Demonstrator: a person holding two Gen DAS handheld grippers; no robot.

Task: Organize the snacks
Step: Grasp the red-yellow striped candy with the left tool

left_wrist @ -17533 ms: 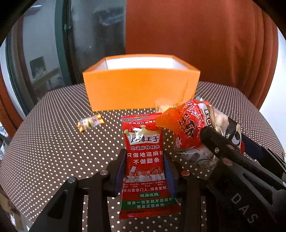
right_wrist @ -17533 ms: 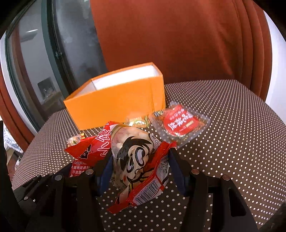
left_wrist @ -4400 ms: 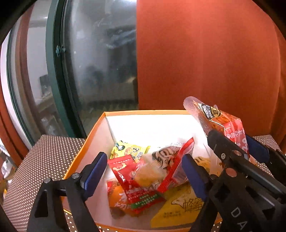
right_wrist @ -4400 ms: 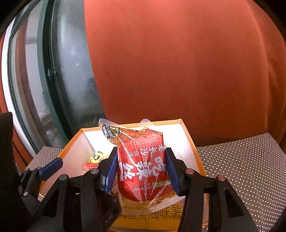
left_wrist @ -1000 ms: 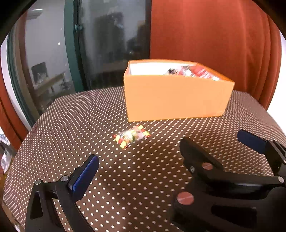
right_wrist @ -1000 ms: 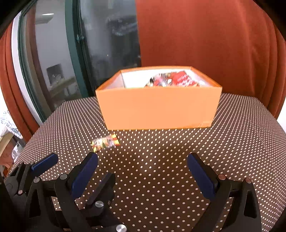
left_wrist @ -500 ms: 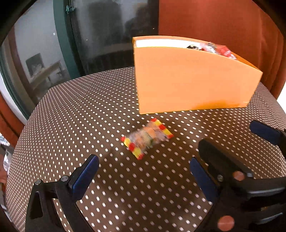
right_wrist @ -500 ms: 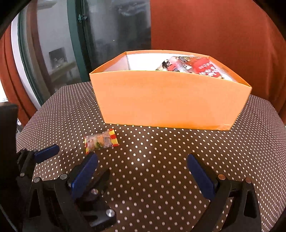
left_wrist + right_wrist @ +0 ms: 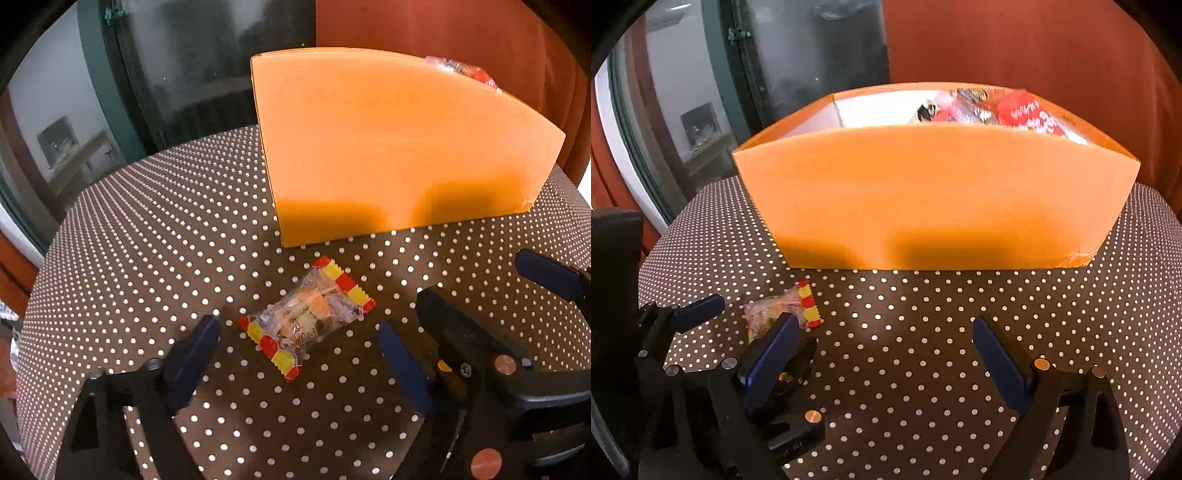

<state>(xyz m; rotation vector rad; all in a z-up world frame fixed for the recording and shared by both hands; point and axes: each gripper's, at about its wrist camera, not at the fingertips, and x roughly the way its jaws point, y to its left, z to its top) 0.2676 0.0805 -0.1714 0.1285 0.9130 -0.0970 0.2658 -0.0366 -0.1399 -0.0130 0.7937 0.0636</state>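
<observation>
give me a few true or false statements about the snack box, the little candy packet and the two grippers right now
1. The small clear packet with red and yellow ends lies on the dotted tablecloth, outside the orange box. True.
2. The left gripper is clamped on the packet. False: its jaws are closing with the packet between them, but the pads do not touch it.
3. The orange box is empty. False: red snack bags show above its rim.
4. The right gripper has nothing between its fingers. True: only tablecloth lies there, and its jaws are closing.
5. The packet leans against the box wall. False: it lies flat, with cloth showing between them.
</observation>
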